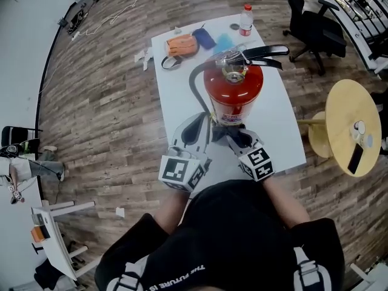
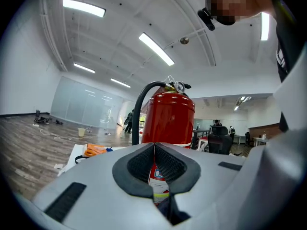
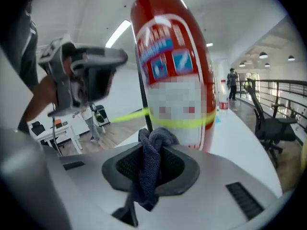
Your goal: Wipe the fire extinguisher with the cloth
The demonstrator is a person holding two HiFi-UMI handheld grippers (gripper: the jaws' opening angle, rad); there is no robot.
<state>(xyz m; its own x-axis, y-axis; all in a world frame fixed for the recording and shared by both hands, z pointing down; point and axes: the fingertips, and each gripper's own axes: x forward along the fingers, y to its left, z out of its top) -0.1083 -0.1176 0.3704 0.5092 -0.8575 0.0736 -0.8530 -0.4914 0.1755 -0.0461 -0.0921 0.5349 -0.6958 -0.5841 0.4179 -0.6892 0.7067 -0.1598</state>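
The extinguisher is seen upright on the white table, about mid-width and in the near half, handle pointed to the right. Its black hose is bent down on the left side, not far from the table's left edge.

Both grippers are held at the near side of the cylinder, low, close to the table's near edge. The L gripper is placed just beside the hose. In the left gripper view its fingers are pressed together, w/ nothing seen clamped, and the extinguisher is seen straight ahead. The R gripper is pointed at the foot of the cylinder. In the right gripper view its fingers are clamped on the grey cloth, which is bunched up in front of the label. Whether the cloth touches the extinguisher cannot be told.

Free room: the table to the right of the cylinder is bare as far as the right edge. At the far end an orange thing, a blue thing and a bottle are laid, well apart from the cylinder. Outside the near right corner a round table is standing near; an office chair is farther back. On the left, only wood floor is found.
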